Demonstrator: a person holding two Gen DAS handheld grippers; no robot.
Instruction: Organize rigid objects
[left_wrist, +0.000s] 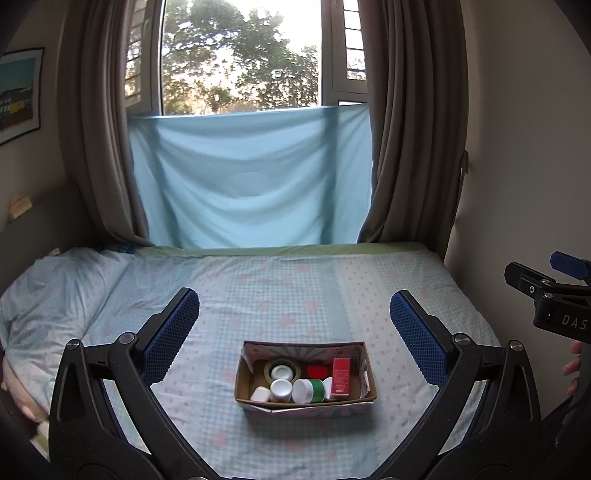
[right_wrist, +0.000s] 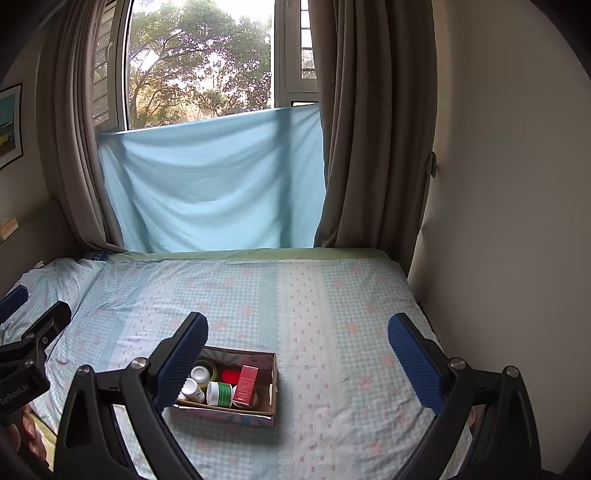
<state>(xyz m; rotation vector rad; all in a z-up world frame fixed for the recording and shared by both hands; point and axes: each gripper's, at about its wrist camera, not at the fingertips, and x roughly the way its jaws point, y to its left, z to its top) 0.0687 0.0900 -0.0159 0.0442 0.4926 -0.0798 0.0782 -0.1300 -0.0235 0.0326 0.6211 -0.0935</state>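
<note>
An open cardboard box (left_wrist: 314, 408) sits on the bed, low and centred in the left wrist view. In it lie a tape roll (left_wrist: 282, 365), a red round item (left_wrist: 318, 370), an upright red carton (left_wrist: 340, 376), a green-labelled jar (left_wrist: 309, 390) on its side, a white-capped bottle (left_wrist: 280, 389) and a small white container (left_wrist: 260, 394). My left gripper (left_wrist: 295, 325) hovers open above and in front of the box, holding nothing. My right gripper (right_wrist: 297, 332) is open too and empty, with the box (right_wrist: 274, 384) below its left finger (right_wrist: 184, 354), partly hidden by it.
The checked bed sheet (right_wrist: 332, 314) stretches to a window hung with a light blue cloth (left_wrist: 251, 184) between brown curtains. A pillow (left_wrist: 55, 288) lies at the left. A wall (right_wrist: 498, 221) closes the bed's right side. Each gripper shows at the other view's edge.
</note>
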